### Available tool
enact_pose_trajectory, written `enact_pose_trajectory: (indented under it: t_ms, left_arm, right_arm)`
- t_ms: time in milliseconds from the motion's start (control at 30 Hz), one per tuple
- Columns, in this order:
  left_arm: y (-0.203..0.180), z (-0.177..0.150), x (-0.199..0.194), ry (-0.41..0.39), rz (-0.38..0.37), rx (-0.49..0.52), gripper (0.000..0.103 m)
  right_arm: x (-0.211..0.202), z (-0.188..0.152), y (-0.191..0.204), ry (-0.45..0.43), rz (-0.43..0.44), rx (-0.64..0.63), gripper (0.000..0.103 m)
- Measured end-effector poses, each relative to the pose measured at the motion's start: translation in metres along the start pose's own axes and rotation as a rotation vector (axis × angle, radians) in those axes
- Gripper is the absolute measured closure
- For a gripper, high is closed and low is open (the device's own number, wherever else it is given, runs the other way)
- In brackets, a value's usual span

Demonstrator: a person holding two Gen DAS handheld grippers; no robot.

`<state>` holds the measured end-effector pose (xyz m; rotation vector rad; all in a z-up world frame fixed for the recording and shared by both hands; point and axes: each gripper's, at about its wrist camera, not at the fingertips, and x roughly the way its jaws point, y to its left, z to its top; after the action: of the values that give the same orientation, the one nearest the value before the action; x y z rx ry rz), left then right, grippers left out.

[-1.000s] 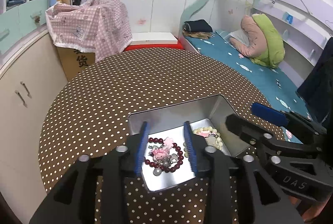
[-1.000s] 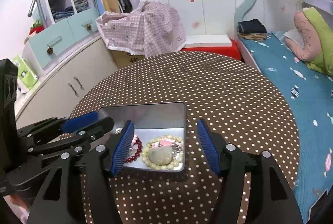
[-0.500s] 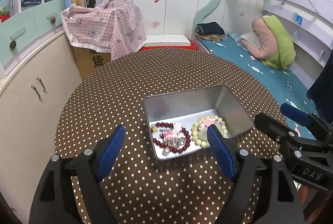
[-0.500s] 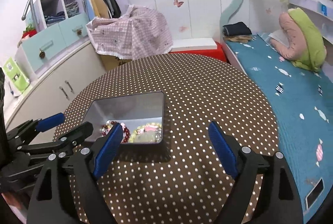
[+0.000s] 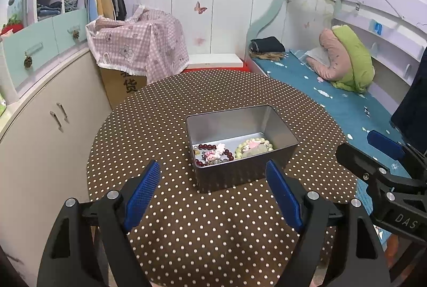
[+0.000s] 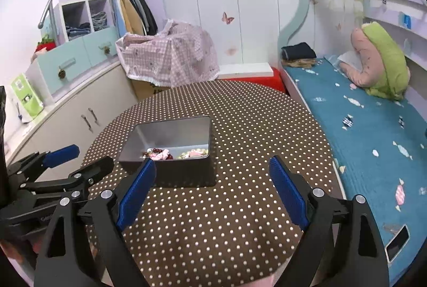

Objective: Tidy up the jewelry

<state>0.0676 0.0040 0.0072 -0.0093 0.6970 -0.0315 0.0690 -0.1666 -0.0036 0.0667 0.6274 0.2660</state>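
Here, the jewelry sits in the metal tin (image 5: 241,142) at the frame's centre: a dark red bead bracelet (image 5: 206,153) at its left, a pale green bead bracelet (image 5: 253,146) at its right. The tin rests on the polka-dot table (image 5: 186,220). Below it, the left gripper (image 5: 213,192) and right gripper (image 6: 210,191) hover spread wide, empty.
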Motion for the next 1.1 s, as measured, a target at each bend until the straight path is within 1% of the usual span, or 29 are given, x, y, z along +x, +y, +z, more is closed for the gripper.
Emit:
enact_pose_trajectory:
  t_ms: [133, 200, 333, 533, 700, 933, 1033, 1100]
  left_arm:
    - [-0.004, -0.005, -0.015, -0.037, 0.016, 0.013, 0.024]
    - [-0.008, -0.006, -0.022, -0.053, 0.019, 0.027, 0.018]
    - [-0.011, -0.008, -0.034, -0.095, 0.05, 0.032, 0.017]
    - [-0.009, -0.011, -0.042, -0.105, 0.066, 0.004, 0.017]
    - [-0.01, -0.013, -0.046, -0.114, 0.105, 0.005, 0.014]
    - [-0.006, -0.013, -0.045, -0.106, 0.108, -0.007, 0.014]
    - [-0.003, -0.013, -0.045, -0.1, 0.095, -0.018, 0.014]
    - [-0.002, -0.014, -0.045, -0.098, 0.09, -0.022, 0.014]
  right_arm:
    - [-0.015, -0.005, 0.005, -0.018, -0.009, -0.021, 0.019]
    - [-0.021, -0.008, 0.01, -0.022, -0.028, -0.046, 0.019]
    - [-0.03, -0.008, 0.011, -0.034, -0.011, -0.043, 0.017]
    - [-0.036, -0.008, 0.013, -0.041, -0.011, -0.038, 0.017]
    - [-0.037, -0.008, 0.014, -0.041, -0.017, -0.035, 0.017]
    - [-0.033, -0.007, 0.013, -0.032, -0.014, -0.032, 0.017]
    - [-0.029, -0.006, 0.011, -0.023, 0.004, -0.015, 0.017]
    - [-0.028, -0.007, 0.011, -0.022, 0.001, -0.014, 0.017]
